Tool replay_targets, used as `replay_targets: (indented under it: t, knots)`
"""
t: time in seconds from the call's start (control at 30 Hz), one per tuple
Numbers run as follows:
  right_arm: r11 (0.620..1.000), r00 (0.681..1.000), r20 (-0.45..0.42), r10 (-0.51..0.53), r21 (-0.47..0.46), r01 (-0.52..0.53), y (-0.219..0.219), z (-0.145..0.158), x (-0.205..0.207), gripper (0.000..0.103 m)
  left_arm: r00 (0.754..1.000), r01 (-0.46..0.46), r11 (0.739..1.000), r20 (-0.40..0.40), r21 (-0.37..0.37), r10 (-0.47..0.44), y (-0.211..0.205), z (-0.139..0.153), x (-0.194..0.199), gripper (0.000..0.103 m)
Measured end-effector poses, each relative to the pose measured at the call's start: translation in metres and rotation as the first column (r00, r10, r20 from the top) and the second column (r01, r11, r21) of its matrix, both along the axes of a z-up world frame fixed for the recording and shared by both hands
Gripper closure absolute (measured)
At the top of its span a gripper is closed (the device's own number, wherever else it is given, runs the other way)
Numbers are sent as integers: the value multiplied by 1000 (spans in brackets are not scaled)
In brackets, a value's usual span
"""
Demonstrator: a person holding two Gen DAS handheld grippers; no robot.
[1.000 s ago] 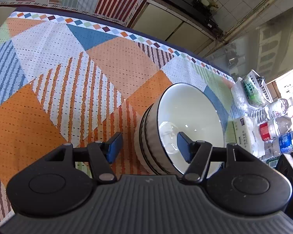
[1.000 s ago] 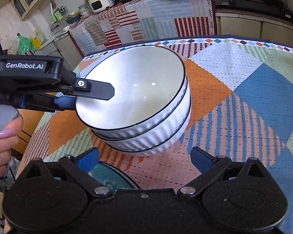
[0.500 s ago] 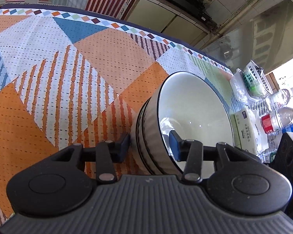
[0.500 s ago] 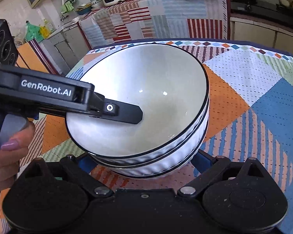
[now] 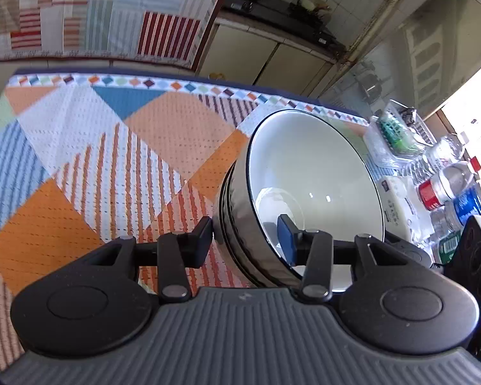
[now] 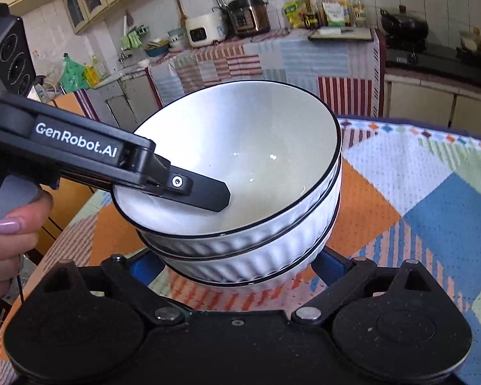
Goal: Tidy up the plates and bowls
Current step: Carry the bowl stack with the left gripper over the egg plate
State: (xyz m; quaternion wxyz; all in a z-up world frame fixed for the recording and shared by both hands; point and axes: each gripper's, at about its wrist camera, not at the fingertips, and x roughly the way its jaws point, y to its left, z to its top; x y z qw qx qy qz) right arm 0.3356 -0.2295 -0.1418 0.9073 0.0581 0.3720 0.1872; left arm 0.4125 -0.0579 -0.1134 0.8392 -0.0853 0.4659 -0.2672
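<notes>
A kitchen is showing behind the work, with a cloth-draped counter far off and a patchwork-clothed surface (image 5: 80, 166) filling the near ground. On that cloth a stack of white ribbed bowls (image 6: 253, 211) with dark rims is sitting tilted, and both views suggest it is coming up off the cloth, though the base is hidden by the right tongs.

The left tongs (image 5: 245, 235) are pinching the near wall of the stack: one finger is pressing the ribbed outside, the other is reaching inside the top bowl. A second ago those fingers were standing apart around the rim; they have just been closing, with the bowl wall between them, and are now holding it. In the right view that same tool is coming in from the left, gripped by a hand (image 6: 6, 237).

The right tongs (image 6: 240, 266) are sitting spread wide beneath the stack, blue pads at either side of its lower curve. Whether they are actually pressing the bowl I cannot tell, since the bowl is covering the contact.

Compared with a second ago, the stack is looming larger and higher in the right view. That probably means the lift is under way, with carrying the stack to its proper place coming next.

Bottles (image 5: 445, 186) and packets are lying far right.
</notes>
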Motion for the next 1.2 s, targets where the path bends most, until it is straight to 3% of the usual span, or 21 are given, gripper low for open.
replay_targets:
  t: [0.33,0.53,0.87,1.2]
  knots:
    - [1000,994,107,11,-8,-10,16,47,-54,4,997,28,999,76,26,-30,15,58,-63,61]
    - [1000,992,123,5,-3,-5,22,58,-96,4,994,61,996,83,59,-66,21,73,-108,61]
    - [1000,996,91,-11,-14,13,27,47,-160,4,995,87,993,34,76,-89,24,60,-171,61]
    - [1000,1000,21,1,-12,0,36,13,-168,4,997,73,990,-6,117,-72,27,22,-182,61]
